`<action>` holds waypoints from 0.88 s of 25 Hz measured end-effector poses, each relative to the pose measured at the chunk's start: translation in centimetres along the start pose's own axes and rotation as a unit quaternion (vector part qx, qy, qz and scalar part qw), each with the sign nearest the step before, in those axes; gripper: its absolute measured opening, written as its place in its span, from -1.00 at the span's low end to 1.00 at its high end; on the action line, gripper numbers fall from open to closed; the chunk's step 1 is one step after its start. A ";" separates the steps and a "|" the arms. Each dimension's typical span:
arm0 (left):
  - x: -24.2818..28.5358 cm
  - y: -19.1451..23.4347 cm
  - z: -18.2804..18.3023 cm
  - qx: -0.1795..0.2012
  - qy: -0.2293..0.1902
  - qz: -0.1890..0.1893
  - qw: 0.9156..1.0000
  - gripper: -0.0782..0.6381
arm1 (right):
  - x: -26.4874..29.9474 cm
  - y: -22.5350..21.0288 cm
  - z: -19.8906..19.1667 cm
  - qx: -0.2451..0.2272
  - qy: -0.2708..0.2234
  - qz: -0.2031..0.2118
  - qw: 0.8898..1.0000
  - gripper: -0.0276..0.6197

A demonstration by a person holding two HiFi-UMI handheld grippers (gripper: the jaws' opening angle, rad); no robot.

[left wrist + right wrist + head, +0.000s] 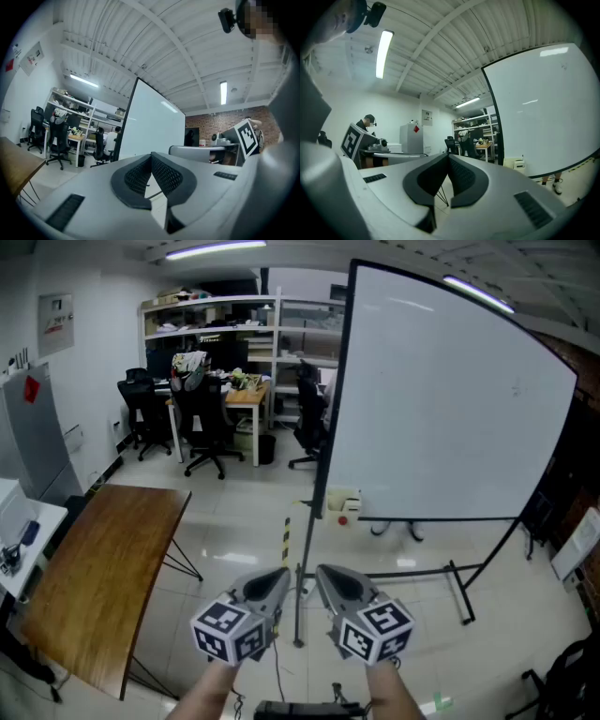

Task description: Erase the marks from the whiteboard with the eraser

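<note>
1. The whiteboard (441,399) is the biggest thing here. It stands on its frame on the right, far from my grippers. Almost all of it looks clean and white.
2. A wooden table (103,559) stands on the left, near me. I see nothing on it that I need.
3. My left gripper (281,574) hangs low and near, in front of the board's stand. Its two fingers are pressed together with nothing between them.
4. My right gripper (322,571) hangs just beside the left one. Its fingers are together too, and they hold nothing.
5. A small pale boxy thing (343,502) sits at the board's lower left corner, far from both grippers. It may be the eraser, but I cannot tell from here.
6. A tiny faint mark (514,388) shows high on the right part of the board. It is too small for me to be sure what it is.
7. I think the wiping is either nearly done or not begun. No eraser is in my grippers, so I must first find one, pick it up, and then rub that little spot.
</note>
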State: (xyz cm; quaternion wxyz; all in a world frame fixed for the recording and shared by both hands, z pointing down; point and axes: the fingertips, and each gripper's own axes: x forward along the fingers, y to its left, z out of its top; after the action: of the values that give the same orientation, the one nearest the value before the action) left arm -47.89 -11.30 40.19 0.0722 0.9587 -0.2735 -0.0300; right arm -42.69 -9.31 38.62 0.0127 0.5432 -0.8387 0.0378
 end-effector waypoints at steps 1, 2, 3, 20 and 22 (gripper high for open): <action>0.2 0.1 0.0 -0.002 0.001 -0.005 1.000 -0.80 | 0.1 -0.2 -0.1 0.000 0.001 -0.006 1.000 -0.92; 0.4 0.2 0.0 -0.003 0.002 -0.010 1.000 -0.80 | 0.1 -0.4 -0.2 0.000 0.001 -0.013 1.000 -0.92; 0.8 0.3 0.0 -0.004 0.003 -0.016 1.000 -0.80 | 0.1 -0.7 -0.2 0.000 0.002 -0.020 1.000 -0.92; 14.7 -2.7 -3.1 0.001 0.044 -0.073 0.996 -0.80 | -4.2 -17.1 -0.5 0.025 -0.019 -0.133 0.991 -0.92; 16.9 -2.8 -3.4 0.005 0.048 -0.058 0.997 -0.80 | -3.8 -19.5 -0.6 0.026 -0.019 -0.119 0.992 -0.92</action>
State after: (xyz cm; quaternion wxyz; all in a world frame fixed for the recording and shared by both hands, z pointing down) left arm -31.78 -17.45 42.84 0.0785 0.9736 -0.2140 0.0129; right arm -23.36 -13.70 39.97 -0.0131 0.6403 -0.7666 0.0470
